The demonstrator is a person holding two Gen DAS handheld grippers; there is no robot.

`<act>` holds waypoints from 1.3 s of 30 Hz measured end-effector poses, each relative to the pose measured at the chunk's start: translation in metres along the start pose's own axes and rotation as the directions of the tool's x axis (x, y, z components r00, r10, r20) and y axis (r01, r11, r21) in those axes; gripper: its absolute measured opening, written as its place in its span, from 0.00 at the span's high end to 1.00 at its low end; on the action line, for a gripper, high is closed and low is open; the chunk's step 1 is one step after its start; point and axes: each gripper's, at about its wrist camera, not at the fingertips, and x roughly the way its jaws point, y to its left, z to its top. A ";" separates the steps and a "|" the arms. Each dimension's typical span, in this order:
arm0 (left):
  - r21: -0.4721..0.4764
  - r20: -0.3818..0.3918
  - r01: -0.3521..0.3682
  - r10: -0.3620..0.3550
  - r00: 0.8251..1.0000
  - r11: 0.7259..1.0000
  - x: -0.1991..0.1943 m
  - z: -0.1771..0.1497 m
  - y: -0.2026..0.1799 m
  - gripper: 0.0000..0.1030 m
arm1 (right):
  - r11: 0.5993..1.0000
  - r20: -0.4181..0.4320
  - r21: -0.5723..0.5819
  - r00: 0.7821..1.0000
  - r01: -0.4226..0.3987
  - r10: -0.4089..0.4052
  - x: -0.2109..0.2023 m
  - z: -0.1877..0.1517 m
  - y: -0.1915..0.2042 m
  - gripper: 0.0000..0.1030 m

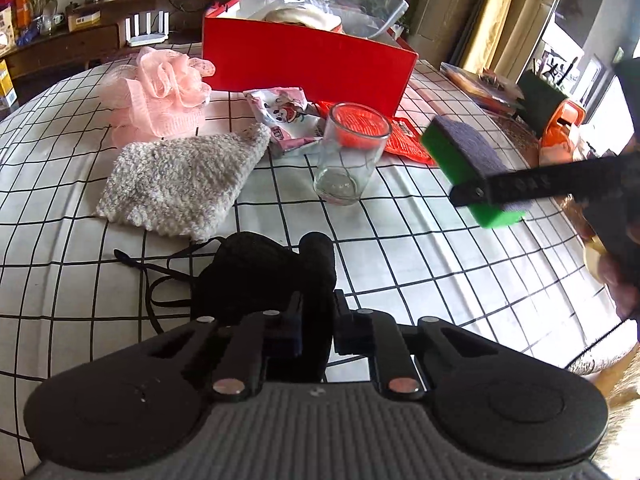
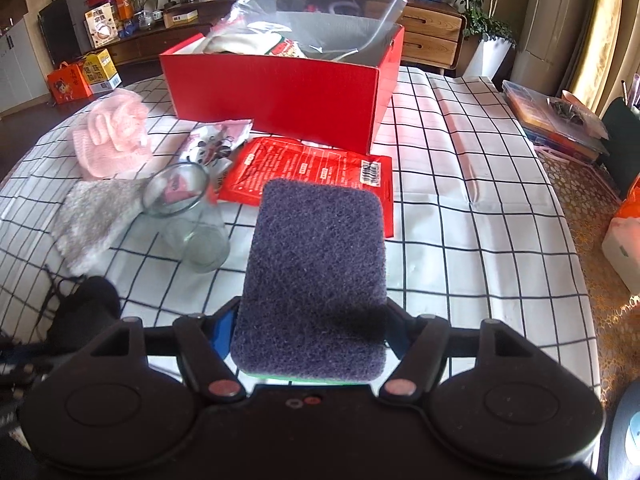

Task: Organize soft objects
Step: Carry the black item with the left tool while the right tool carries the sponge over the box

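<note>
Purple-topped and green underneath, the scrub sponge is filling the middle of the right wrist view, pinched at its near end by the right tongs; in the left wrist view the same sponge is hanging at the right of the frame above the counter, apart from everything lying on the checked cloth. The left tongs are pressing together on a black knitted item at the lower centre, its cords trailing off to the left. Beyond it, a fluffy grey cloth is lying flat, with a pink mesh bath pouf behind it at the upper left. A clear glass tumbler is standing near the centre, next to a printed packet and a flat red packet. A red box is sitting at the back, holding clear plastic and pale fabric.
</note>
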 end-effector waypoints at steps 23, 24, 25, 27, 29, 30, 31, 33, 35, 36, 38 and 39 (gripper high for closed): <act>-0.037 0.116 0.020 -0.016 0.993 0.999 -0.059 0.061 0.019 0.90 | 0.996 0.102 -0.065 0.993 -0.057 0.063 -0.095 -0.013 0.034 0.32; -0.031 0.124 0.024 -0.020 0.992 0.999 -0.062 0.066 0.018 0.90 | 0.996 0.103 -0.070 0.993 -0.055 0.062 -0.097 -0.011 0.034 0.32; -0.024 0.133 0.027 -0.024 0.991 0.999 -0.066 0.070 0.017 0.90 | 0.995 0.105 -0.078 0.992 -0.056 0.064 -0.099 -0.008 0.034 0.32; -0.014 0.156 0.035 -0.032 0.987 0.999 -0.074 0.080 0.016 0.90 | 0.995 0.115 -0.092 0.992 -0.050 0.061 -0.103 -0.003 0.033 0.32; -0.003 0.180 0.040 -0.039 0.983 0.999 -0.082 0.091 0.014 0.90 | 0.994 0.126 -0.103 0.990 -0.043 0.056 -0.107 0.003 0.031 0.32; 0.000 0.192 0.043 -0.042 0.980 0.999 -0.085 0.097 0.014 0.90 | 0.993 0.132 -0.107 0.990 -0.039 0.053 -0.109 0.006 0.030 0.32; 0.003 0.204 0.048 -0.047 0.978 0.999 -0.089 0.103 0.015 0.90 | 0.993 0.138 -0.112 0.989 -0.036 0.052 -0.110 0.010 0.029 0.32; 0.016 0.231 0.049 -0.051 0.972 0.999 -0.095 0.116 0.015 0.90 | 0.992 0.149 -0.123 0.988 -0.032 0.050 -0.112 0.018 0.028 0.32; 0.034 0.254 0.053 -0.060 0.965 0.998 -0.099 0.130 0.014 0.90 | 0.991 0.160 -0.135 0.986 -0.025 0.047 -0.113 0.026 0.026 0.32; 0.042 0.269 0.053 -0.062 0.961 0.998 -0.102 0.138 0.014 0.90 | 0.990 0.165 -0.139 0.985 -0.022 0.045 -0.113 0.031 0.025 0.32; 0.050 0.292 0.054 -0.066 0.954 0.997 -0.105 0.153 0.014 0.90 | 0.990 0.172 -0.141 0.984 -0.017 0.042 -0.112 0.040 0.022 0.32; 0.052 0.301 0.055 -0.068 0.951 0.997 -0.106 0.161 0.014 0.90 | 0.990 0.176 -0.141 0.984 -0.014 0.039 -0.111 0.045 0.021 0.32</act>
